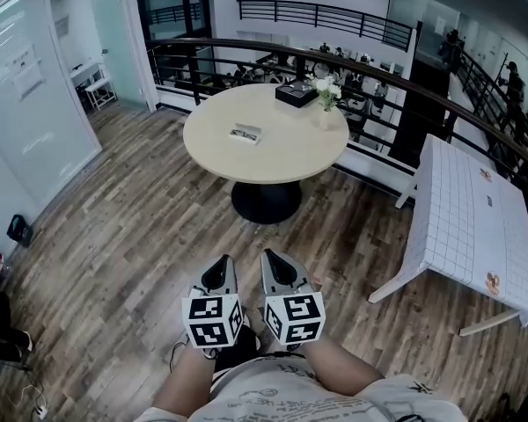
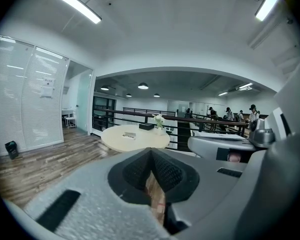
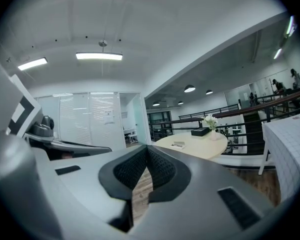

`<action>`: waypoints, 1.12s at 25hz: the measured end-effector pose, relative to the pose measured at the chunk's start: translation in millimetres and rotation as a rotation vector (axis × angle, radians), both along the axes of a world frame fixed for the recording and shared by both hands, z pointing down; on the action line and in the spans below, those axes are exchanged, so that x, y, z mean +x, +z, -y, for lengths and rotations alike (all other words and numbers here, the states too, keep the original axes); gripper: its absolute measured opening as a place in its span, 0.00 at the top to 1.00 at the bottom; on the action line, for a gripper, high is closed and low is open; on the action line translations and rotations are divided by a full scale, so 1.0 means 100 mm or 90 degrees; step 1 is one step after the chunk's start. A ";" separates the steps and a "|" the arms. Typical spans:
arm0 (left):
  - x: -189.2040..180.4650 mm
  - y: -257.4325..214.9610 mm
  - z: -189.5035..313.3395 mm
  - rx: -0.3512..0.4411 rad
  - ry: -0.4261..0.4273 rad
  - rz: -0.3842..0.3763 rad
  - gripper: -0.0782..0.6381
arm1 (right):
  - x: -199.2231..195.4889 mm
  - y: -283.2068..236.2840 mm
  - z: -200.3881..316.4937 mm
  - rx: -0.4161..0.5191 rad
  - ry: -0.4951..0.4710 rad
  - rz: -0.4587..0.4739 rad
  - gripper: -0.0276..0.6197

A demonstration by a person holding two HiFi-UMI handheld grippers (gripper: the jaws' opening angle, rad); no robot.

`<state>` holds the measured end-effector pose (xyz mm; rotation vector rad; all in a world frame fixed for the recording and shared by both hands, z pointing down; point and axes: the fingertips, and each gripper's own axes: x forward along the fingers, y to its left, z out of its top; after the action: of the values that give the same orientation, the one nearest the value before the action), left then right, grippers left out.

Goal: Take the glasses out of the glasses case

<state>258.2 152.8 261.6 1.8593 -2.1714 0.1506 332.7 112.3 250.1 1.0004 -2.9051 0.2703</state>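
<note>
Fingers (image 2: 136, 172) of the left gripper (image 2: 151, 151) are pressed together on nothing, and so are the right gripper (image 3: 146, 149) fingers. Well ahead, a small pale object (image 1: 245, 133) lies on the round surface (image 1: 273, 161), too small to identify as the glasses case.

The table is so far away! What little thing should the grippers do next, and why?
Probably step toward the round table first. The left gripper and right gripper are both shut and empty, held close to the person's body. The black box, which may be the case, sits on the table's far side beside the flowers, seemingly well out of reach.
</note>
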 end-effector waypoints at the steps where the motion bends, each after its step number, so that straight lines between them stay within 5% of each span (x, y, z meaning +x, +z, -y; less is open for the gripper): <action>1: -0.03 -0.01 0.09 0.000 0.002 0.000 0.88 | -0.03 -0.02 0.08 0.004 0.005 -0.003 0.93; 12: -0.35 0.03 0.83 0.015 0.031 0.000 0.88 | -0.37 0.03 0.77 0.024 0.032 -0.013 0.93; 28: -1.38 0.13 1.64 0.009 0.046 -0.019 0.88 | -1.40 0.08 1.52 0.038 0.037 -0.035 0.93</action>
<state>120.4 -11.4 274.4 1.9357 -2.0923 0.1219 192.6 -39.3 258.3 1.0850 -2.8534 0.1567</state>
